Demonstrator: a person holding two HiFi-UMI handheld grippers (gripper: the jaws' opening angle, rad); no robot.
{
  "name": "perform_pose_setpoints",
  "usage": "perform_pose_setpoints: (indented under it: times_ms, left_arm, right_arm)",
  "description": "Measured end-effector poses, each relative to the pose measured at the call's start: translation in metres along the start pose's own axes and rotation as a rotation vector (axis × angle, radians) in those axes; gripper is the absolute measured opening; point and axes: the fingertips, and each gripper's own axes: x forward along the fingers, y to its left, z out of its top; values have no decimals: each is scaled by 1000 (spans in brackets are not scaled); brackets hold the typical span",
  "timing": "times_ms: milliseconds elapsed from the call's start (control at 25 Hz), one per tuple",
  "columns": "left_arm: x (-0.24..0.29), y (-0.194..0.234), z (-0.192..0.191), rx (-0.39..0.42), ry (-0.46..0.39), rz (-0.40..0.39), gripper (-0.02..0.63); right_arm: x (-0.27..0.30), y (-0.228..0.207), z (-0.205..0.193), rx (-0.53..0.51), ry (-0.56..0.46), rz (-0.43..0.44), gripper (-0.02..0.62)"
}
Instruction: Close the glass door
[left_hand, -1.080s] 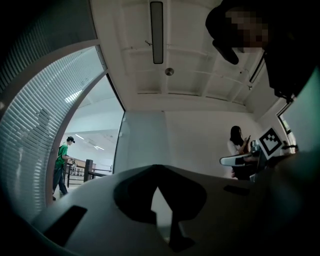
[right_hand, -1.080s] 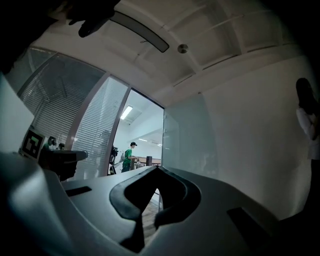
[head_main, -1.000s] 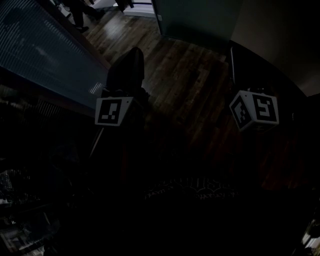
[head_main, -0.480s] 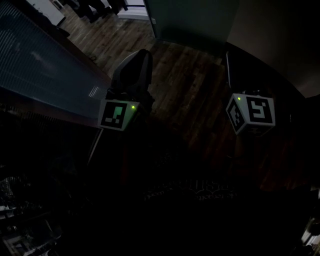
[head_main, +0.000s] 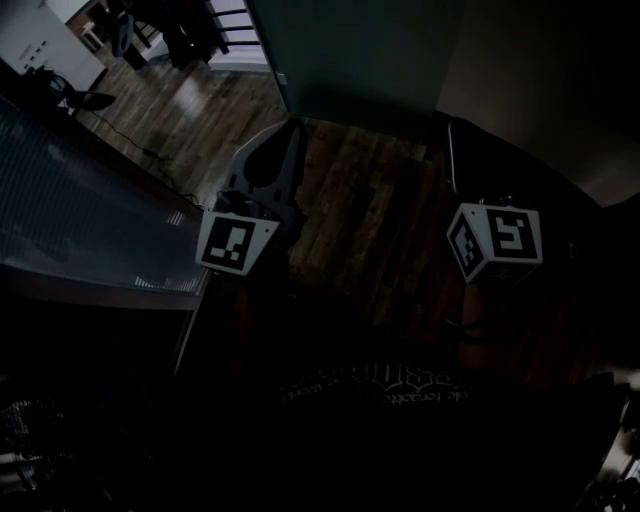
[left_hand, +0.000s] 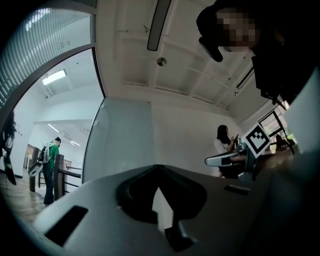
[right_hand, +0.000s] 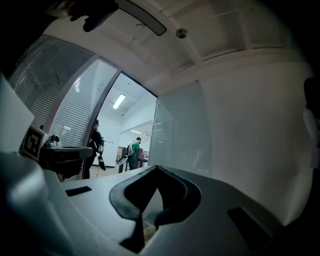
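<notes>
The glass door (head_main: 360, 50) is a frosted pane standing ahead, with its free edge beside an open doorway (right_hand: 125, 135). It also fills the middle of the left gripper view (left_hand: 125, 145) and the right gripper view (right_hand: 182, 135). My left gripper (left_hand: 157, 167) points at the door's edge with its jaws shut and nothing in them. My right gripper (right_hand: 157, 169) points at the pane, also shut and empty. Neither touches the door. In the dark head view their marker cubes show at left (head_main: 237, 245) and right (head_main: 495, 240).
A dark wooden floor (head_main: 360, 200) runs up to the door. A ribbed glass wall (head_main: 70, 200) lines the left side. Two people (right_hand: 134, 155) stand beyond the doorway. Another person (left_hand: 223, 145) is by the white wall (right_hand: 250, 135) on the right.
Both grippers have moved forward over the floor towards the door, which now looks nearer in the head view. Their jaws have stayed shut.
</notes>
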Motion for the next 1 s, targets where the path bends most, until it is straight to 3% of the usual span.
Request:
perform_pose_setpoints:
  times_ms: [280, 600, 1000]
  left_arm:
    - [73, 22, -17, -11, 14, -34, 0]
    - [192, 48, -44, -20, 1, 39, 0]
    - [337, 53, -65, -26, -18, 56, 0]
  right_arm:
    - [64, -44, -15, -6, 21, -22, -5]
    - [152, -134, -28, -1, -4, -35, -5]
    - [255, -233, -34, -13, -33, -16, -5]
